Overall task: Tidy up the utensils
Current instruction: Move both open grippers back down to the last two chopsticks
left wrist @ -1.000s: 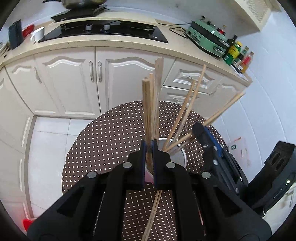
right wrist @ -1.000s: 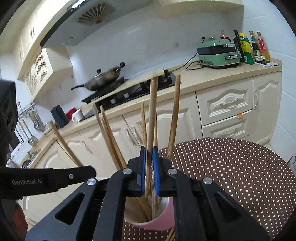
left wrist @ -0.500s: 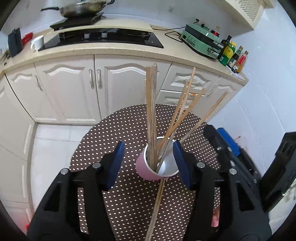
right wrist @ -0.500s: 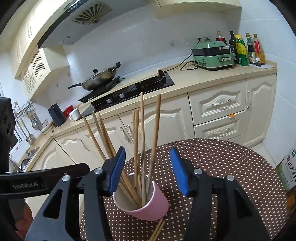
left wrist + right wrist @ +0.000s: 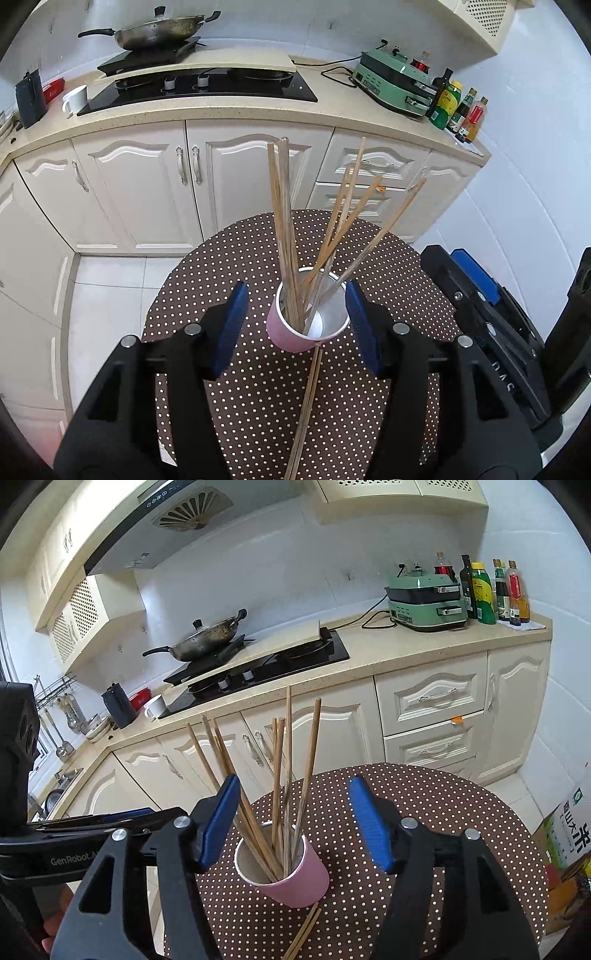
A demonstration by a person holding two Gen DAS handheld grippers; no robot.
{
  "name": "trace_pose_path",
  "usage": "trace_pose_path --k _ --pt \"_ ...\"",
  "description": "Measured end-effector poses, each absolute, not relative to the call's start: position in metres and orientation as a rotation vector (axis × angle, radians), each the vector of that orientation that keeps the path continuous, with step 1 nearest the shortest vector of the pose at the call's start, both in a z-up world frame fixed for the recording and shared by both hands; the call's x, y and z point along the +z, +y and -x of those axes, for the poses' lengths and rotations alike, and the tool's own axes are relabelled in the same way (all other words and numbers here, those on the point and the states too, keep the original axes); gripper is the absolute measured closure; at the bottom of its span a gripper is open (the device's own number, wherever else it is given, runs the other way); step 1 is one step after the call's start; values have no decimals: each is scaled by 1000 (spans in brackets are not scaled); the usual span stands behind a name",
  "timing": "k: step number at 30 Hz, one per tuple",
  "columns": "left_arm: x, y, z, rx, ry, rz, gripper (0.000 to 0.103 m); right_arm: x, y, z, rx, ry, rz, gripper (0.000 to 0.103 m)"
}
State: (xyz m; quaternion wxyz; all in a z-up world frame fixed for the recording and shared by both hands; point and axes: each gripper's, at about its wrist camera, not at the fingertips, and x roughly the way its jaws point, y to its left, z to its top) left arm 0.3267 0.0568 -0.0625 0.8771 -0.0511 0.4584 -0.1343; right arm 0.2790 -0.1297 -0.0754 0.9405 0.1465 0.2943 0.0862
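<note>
Closest to me, my left gripper [image 5: 293, 325] is spread wide, blue pads on either side of the pink cup [image 5: 286, 334] and touching nothing. My right gripper [image 5: 293, 825] is just as wide, its pads apart from the cup [image 5: 295, 880] as well.

Below the left gripper, two loose chopsticks [image 5: 304, 413] lie flat on the table, side by side, long axis running from the near edge straight away toward the cup's base. From the right wrist camera I catch only their far ends [image 5: 303, 936] poking out near the cup.

The cup stands on the table with its mouth up. Inside it, the standing chopsticks [image 5: 284, 229] rise steeply: one tight bundle goes nearly straight up, the others fan out and lean right in the left camera. From the right wrist, that fan [image 5: 280, 775] splits, some leaning left, some close to upright.

The table [image 5: 240, 398] is round, covered in brown cloth with white dots. Past it, white floor tiles [image 5: 107, 295], then cream cabinets [image 5: 147, 184]. On the counter sit a black hob [image 5: 199, 88], a wok [image 5: 159, 31], a white mug [image 5: 75, 99], a green appliance [image 5: 395, 86] and bottles [image 5: 456, 105].
</note>
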Motion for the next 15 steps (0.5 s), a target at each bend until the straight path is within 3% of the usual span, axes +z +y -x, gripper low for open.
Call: trace_pose_path --k 15 --pt "-65 67 -302 -268 967 92 41 -69 -133 -253 127 663 -306 16"
